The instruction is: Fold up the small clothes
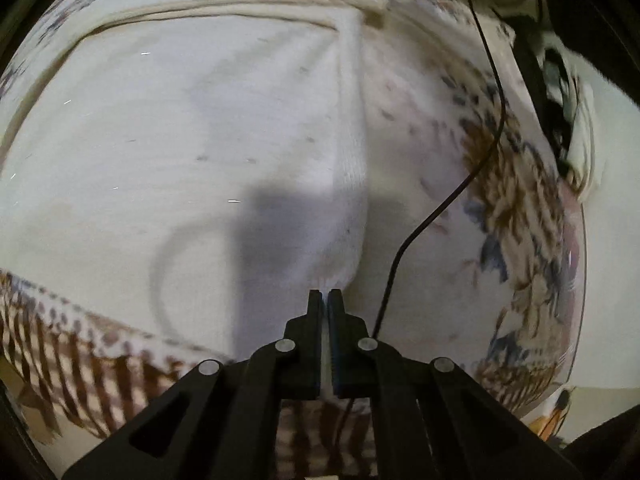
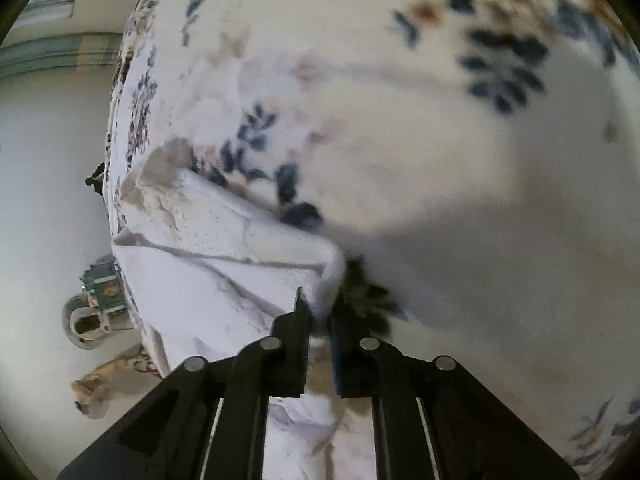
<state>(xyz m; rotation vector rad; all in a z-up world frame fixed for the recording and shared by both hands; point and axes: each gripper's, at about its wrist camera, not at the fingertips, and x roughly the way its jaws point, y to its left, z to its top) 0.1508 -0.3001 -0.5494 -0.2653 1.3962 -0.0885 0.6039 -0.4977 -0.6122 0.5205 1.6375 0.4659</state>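
- The left claw [image 1: 325, 294] is pinched nearly closed, with only a thin slit between its two black fingers, and it grips the lower edge of a white garment [image 1: 180, 152].
- In the left wrist view the white garment spreads flat over a floral-patterned cloth [image 1: 512, 184] that covers the table; a hem or folded band runs along the garment's far edge, and a long vertical fold rises from the pinched spot.
- A thin black cable [image 1: 432, 216] trails over the floral-patterned cloth just to the right of the garment, running down toward the left claw.
- The right claw [image 2: 320, 308] is narrowed onto a bunched corner of the same white garment [image 2: 224, 264], with the fabric pressed between its fingers.
- In the right wrist view the garment lies crumpled near the table's edge, creased in several places, on the floral-patterned cloth [image 2: 440, 120].
- Beyond that edge, the pale floor [image 2: 44, 200] shows a round grey-and-green object [image 2: 94, 304], too blurred to identify.
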